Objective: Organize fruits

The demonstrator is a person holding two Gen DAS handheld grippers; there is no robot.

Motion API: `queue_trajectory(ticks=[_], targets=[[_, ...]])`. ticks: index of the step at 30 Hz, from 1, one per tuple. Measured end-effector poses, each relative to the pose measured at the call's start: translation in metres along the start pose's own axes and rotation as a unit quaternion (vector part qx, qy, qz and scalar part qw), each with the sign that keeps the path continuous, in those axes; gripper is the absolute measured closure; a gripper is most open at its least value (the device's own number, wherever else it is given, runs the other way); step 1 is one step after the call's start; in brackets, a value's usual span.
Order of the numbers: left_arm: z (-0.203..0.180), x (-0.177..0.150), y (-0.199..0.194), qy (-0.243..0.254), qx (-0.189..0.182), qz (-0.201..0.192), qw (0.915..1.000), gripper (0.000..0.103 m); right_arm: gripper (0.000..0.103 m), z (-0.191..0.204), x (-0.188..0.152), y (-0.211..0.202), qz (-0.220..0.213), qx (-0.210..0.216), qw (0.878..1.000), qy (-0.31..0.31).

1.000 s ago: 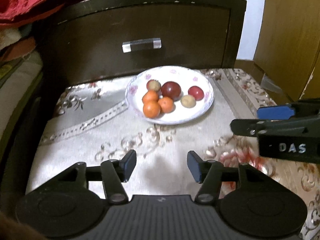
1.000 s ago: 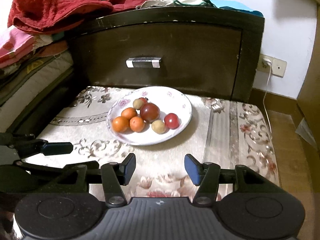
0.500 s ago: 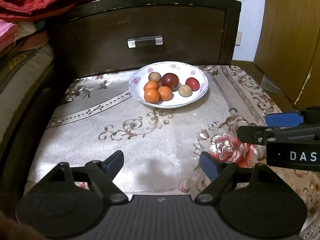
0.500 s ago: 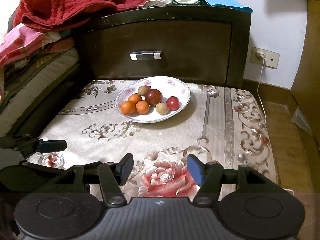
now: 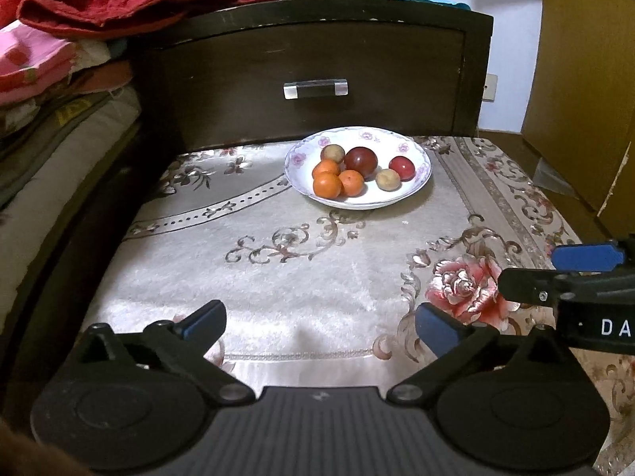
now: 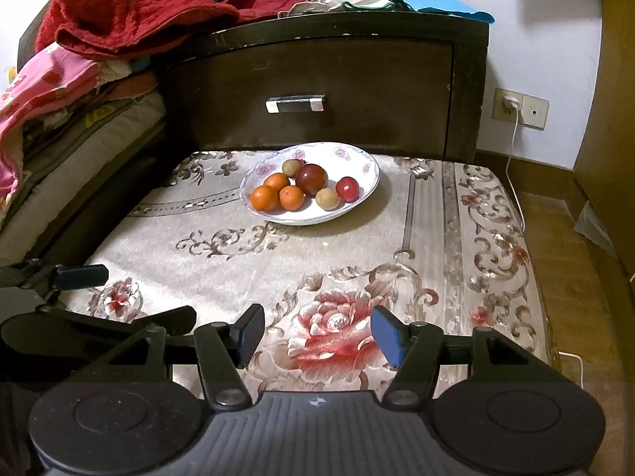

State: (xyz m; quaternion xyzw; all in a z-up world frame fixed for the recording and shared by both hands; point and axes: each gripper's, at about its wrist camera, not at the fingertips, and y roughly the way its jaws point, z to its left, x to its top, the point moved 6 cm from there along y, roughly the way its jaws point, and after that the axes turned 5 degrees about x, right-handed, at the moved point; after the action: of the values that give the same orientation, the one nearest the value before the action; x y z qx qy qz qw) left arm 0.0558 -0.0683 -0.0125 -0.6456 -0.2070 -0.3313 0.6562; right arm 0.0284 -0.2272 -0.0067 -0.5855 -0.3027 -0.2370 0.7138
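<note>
A white flowered plate [image 5: 414, 188] [image 6: 367, 158] sits at the far side of a floral cloth, against a dark drawer front. It holds three oranges [image 5: 327, 184] [image 6: 264, 197], a dark red fruit [image 5: 360, 161] [image 6: 311, 178], a small red fruit [image 5: 401, 166] [image 6: 347, 188] and two tan fruits [image 5: 387, 179] [image 6: 328, 198]. My left gripper [image 5: 321, 323] is open and empty over the near cloth, far from the plate. My right gripper [image 6: 317, 335] is open and empty, also near the front edge. Each gripper shows at the side of the other's view.
The floral cloth [image 5: 301, 273] covers a low table. A dark cabinet with a drawer handle [image 5: 315, 89] stands behind the plate. Red and pink textiles [image 5: 111, 4] pile at the left. A wooden panel [image 5: 583, 79] and a wall socket with cable [image 6: 512, 107] are at the right.
Both grippers have pulled back from the plate toward the near edge, so the plate looks smaller. The left gripper's jaws have opened wider. The fruits have not moved.
</note>
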Motion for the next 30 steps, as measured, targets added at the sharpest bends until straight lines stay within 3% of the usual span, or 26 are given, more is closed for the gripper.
queue_trajectory(ticks=[30], targets=[[0.002,-0.031,-0.020,-0.016,-0.002,0.028,0.9995,0.000,0.045,0.015,-0.031,-0.020,0.024,0.001,1.000,-0.003]])
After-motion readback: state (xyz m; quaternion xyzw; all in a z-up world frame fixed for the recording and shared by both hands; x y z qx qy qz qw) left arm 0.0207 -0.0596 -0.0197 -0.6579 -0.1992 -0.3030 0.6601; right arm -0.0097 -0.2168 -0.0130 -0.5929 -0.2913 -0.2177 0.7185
